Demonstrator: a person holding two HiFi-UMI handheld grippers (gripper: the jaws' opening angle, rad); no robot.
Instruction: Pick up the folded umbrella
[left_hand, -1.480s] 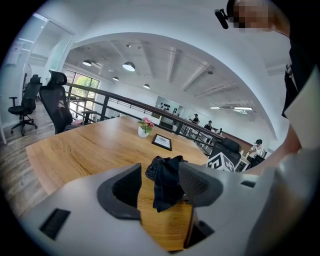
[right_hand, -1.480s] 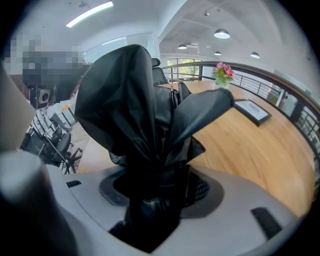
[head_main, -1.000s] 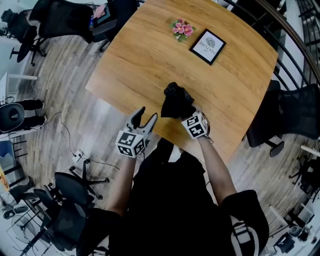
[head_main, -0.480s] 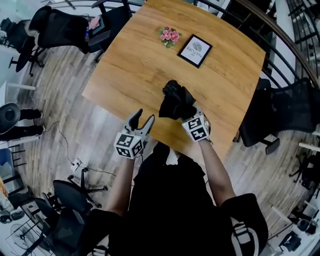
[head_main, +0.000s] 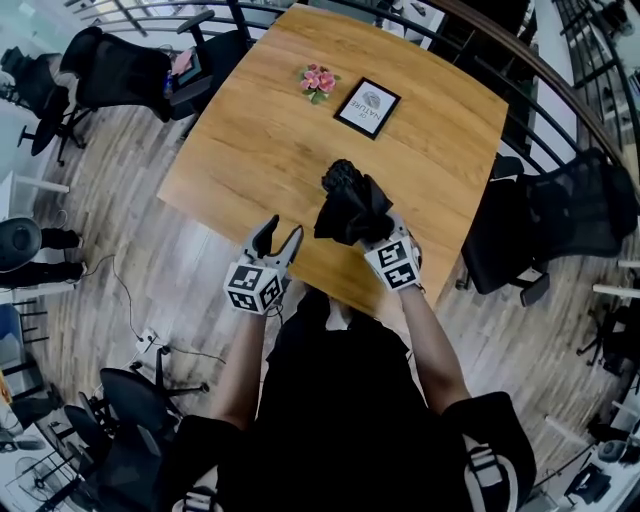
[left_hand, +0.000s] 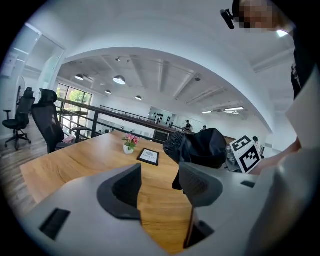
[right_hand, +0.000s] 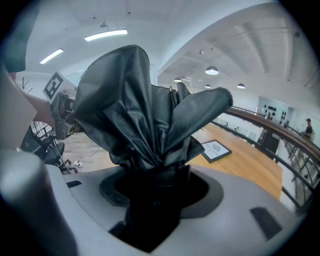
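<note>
1. Our right tool (right_hand: 152, 187) is pinching the folded umbrella (right_hand: 135, 100) at its lower end. Dark fabric billows over the jaws and hides where the pads bite.
2. Our left tool (left_hand: 160, 182) is spread with nothing between its jaws, near the umbrella but apart from it.
3. The umbrella looks raised off the bench (head_main: 260, 130), so we judge the pick-up essentially done.
4. We cannot tell whether its hanging flap touches the wood, and its handle is out of sight.
5. A framed card (head_main: 367, 107) and flowers (head_main: 319, 80) sit farther back.
</note>
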